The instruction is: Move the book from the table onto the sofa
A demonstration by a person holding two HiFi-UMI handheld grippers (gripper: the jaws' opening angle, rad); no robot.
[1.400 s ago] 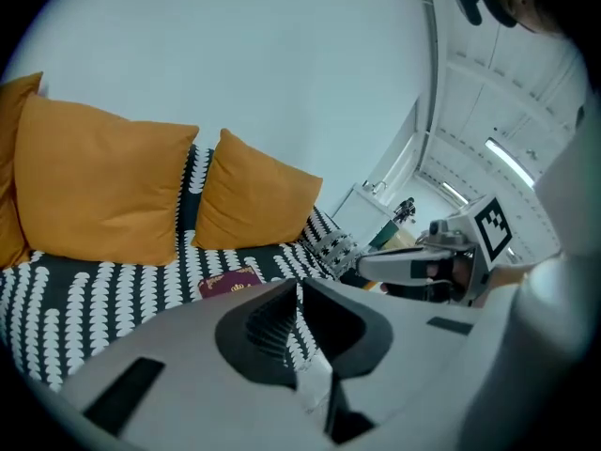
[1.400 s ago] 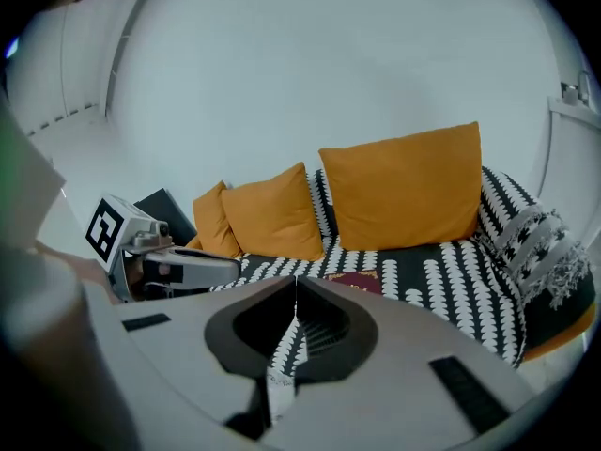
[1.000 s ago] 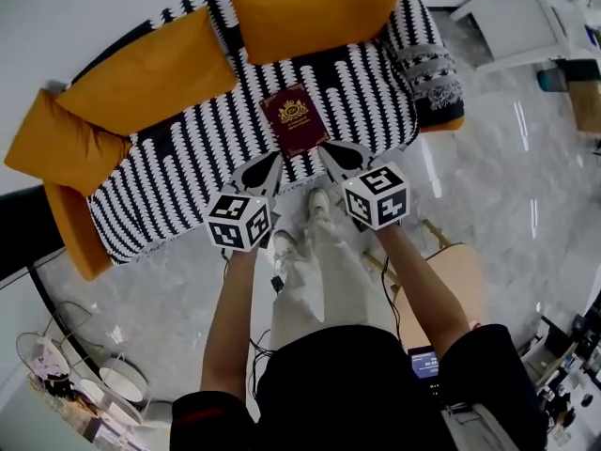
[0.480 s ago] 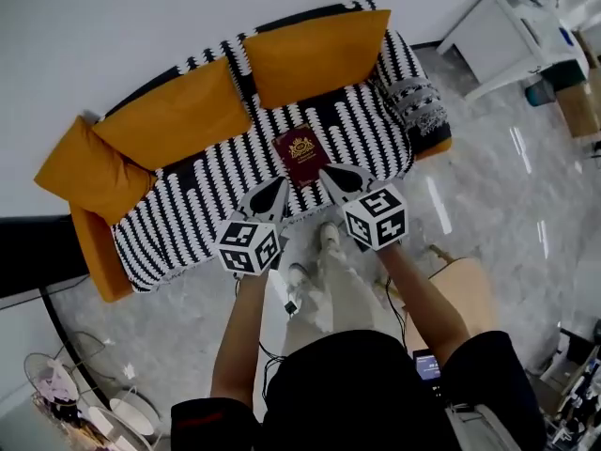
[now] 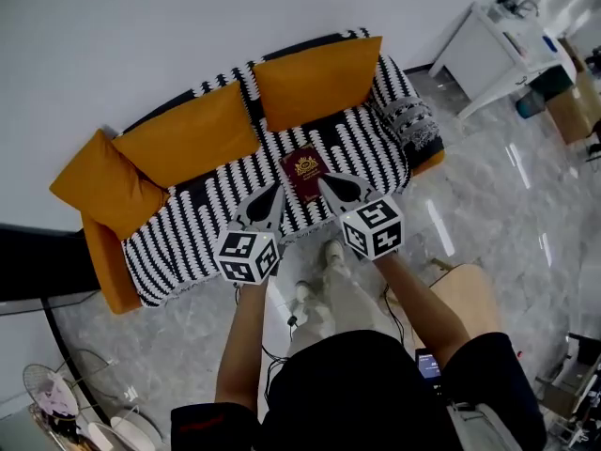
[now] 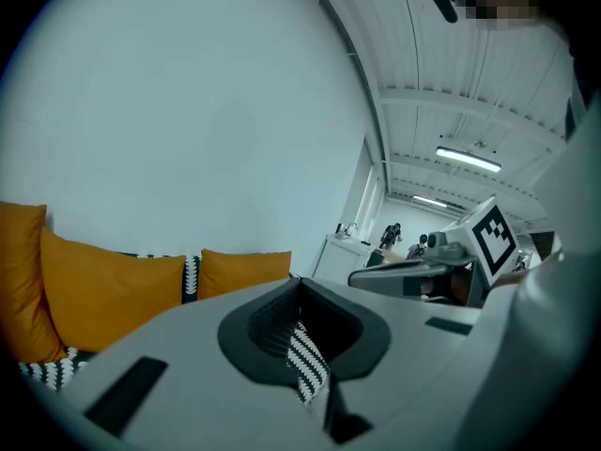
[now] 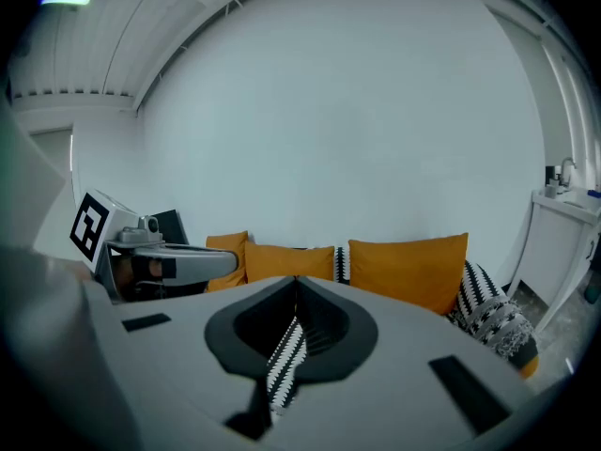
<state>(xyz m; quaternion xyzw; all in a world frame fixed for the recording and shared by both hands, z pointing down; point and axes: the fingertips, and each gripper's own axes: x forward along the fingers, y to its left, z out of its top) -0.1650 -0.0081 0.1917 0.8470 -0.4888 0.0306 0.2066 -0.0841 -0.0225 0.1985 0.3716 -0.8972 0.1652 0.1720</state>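
Note:
A dark red book [image 5: 305, 170] with a gold emblem lies flat on the seat of the black-and-white patterned sofa [image 5: 188, 228], below two orange back cushions. In the head view my left gripper [image 5: 277, 190] and right gripper [image 5: 324, 183] hover side by side above the sofa's front edge, either side of the book and clear of it. Both are shut with nothing held. In the left gripper view the closed jaws [image 6: 299, 285] point at the wall above the cushions; in the right gripper view the closed jaws [image 7: 297, 285] face the cushions.
Three orange cushions [image 5: 197, 132] line the sofa's back and left arm. A patterned throw [image 5: 413, 120] hangs over the right arm. A white table [image 5: 498, 50] stands at the far right, a wooden stool [image 5: 465, 294] beside the person's right leg, a dark cabinet [image 5: 28, 261] at left.
Both grippers have risen and drawn back from the book, which stays on the sofa seat. The camera has lifted, so the sofa looks smaller and farther.

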